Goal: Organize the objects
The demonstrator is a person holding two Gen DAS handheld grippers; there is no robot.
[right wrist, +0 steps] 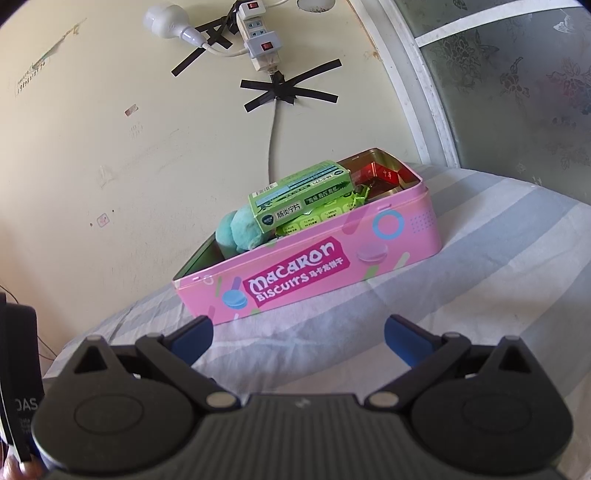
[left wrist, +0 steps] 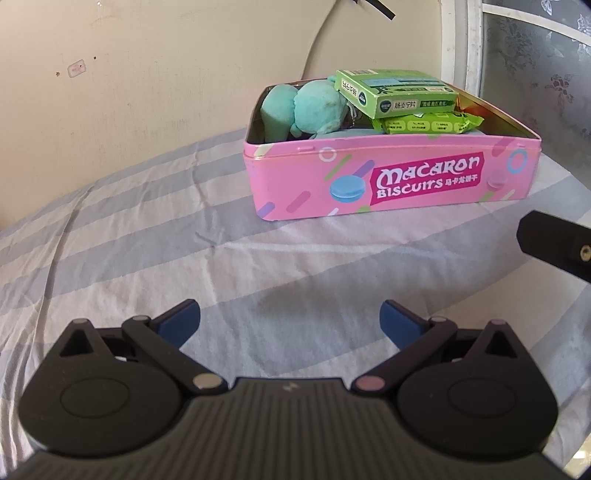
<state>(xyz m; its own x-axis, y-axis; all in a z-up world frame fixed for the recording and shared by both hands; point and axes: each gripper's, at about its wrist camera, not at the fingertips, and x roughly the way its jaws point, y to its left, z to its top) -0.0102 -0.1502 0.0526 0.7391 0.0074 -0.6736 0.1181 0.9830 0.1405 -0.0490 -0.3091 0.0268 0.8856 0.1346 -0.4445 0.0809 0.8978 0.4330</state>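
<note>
A pink "Macaron Biscuits" tin (left wrist: 424, 181) stands open on the striped bedsheet near the wall. Inside lie a teal plush toy (left wrist: 306, 107), a green medicine box (left wrist: 395, 92) on top and a green packet (left wrist: 428, 123) under it. In the right wrist view the tin (right wrist: 369, 266) also holds a red pack (right wrist: 384, 173) at its far end, beside the green box (right wrist: 299, 195) and plush (right wrist: 236, 232). My left gripper (left wrist: 290, 319) is open and empty, well short of the tin. My right gripper (right wrist: 297, 332) is open and empty, just before the tin's front wall.
The striped grey sheet (left wrist: 147, 229) covers the bed. A cream wall stands behind, with a taped power strip (right wrist: 258, 33) and cable. A frosted window (right wrist: 517, 92) is at the right. Part of the other gripper (left wrist: 557, 243) shows at the right edge.
</note>
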